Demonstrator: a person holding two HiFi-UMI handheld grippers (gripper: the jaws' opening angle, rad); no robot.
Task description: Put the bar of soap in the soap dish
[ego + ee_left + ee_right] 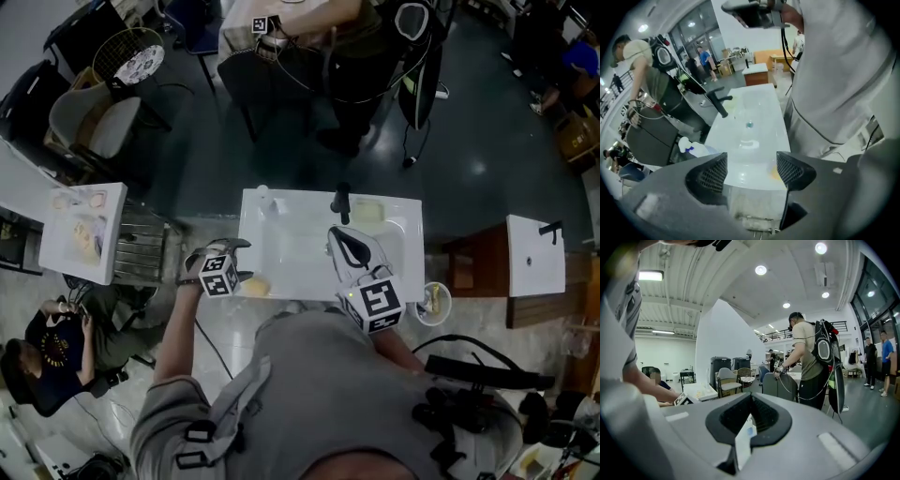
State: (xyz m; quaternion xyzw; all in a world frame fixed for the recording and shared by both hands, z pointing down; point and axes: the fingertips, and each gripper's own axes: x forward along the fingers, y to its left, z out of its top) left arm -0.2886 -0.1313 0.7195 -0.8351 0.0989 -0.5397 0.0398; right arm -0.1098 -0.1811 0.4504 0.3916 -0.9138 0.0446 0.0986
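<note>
A yellowish bar of soap point(255, 286) lies on the front left rim of the white sink point(281, 246). My left gripper point(225, 265) hovers just left of it, open. In the left gripper view point(750, 171) the sink's end lies between the wide-apart jaws and the soap point(774, 173) shows by the right fingertip. A pale yellowish dish point(367, 214) sits at the sink's back right, beside the black tap point(342, 199). My right gripper point(343, 246) is held over the basin's right side, jaws together. It points up into the room point(750, 416), with a thin white strip showing between the jaws.
A small white bottle point(263, 197) stands on the sink's back left corner. A round bowl point(434, 302) sits right of the sink, beyond it a wooden cabinet with a second basin point(536, 253). A person point(361, 66) stands behind the sink; another person point(56, 342) sits at lower left.
</note>
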